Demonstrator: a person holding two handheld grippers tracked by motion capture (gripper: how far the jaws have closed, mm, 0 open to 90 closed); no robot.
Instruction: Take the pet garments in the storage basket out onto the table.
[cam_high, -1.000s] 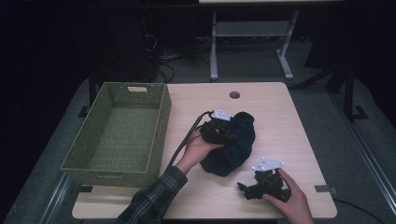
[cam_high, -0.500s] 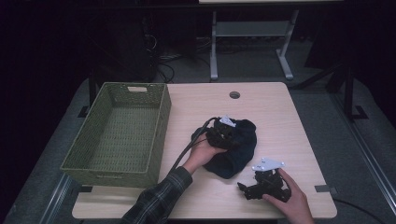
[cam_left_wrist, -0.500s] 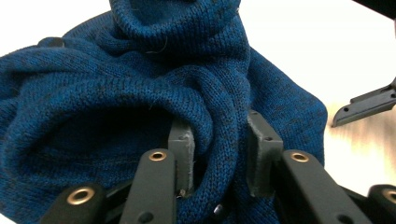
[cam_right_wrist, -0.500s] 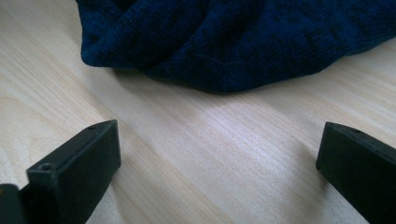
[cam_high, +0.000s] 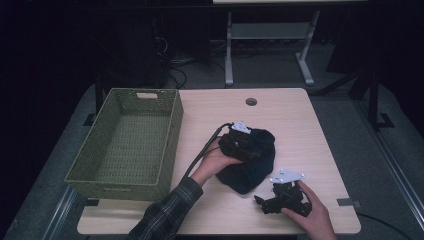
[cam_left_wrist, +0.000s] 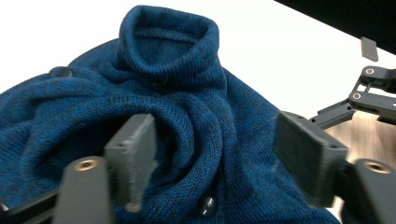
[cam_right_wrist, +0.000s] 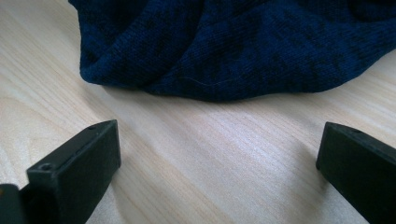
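A dark blue knitted cardigan (cam_high: 248, 167) with a rolled collar and buttons lies crumpled on the wooden table, right of centre. My left gripper (cam_high: 246, 145) hovers right over its top folds. In the left gripper view the cardigan (cam_left_wrist: 187, 93) lies under and between the jaws, and the left gripper (cam_left_wrist: 219, 158) is open, its pads either side of a raised fold. My right gripper (cam_high: 265, 202) rests near the front edge, just short of the cardigan's near hem (cam_right_wrist: 224, 51). The right gripper (cam_right_wrist: 219, 158) is open wide over bare wood.
A green woven basket (cam_high: 170, 135) stands empty on the table's left side. A round cable hole (cam_high: 251, 101) sits at the back of the table (cam_high: 300, 130). The right gripper's linkage (cam_left_wrist: 369, 93) shows beyond the cardigan. Dark floor and a stand lie behind.
My left gripper has shifted slightly toward me and down onto the cardigan, which has bunched a little. The right gripper has stayed put.
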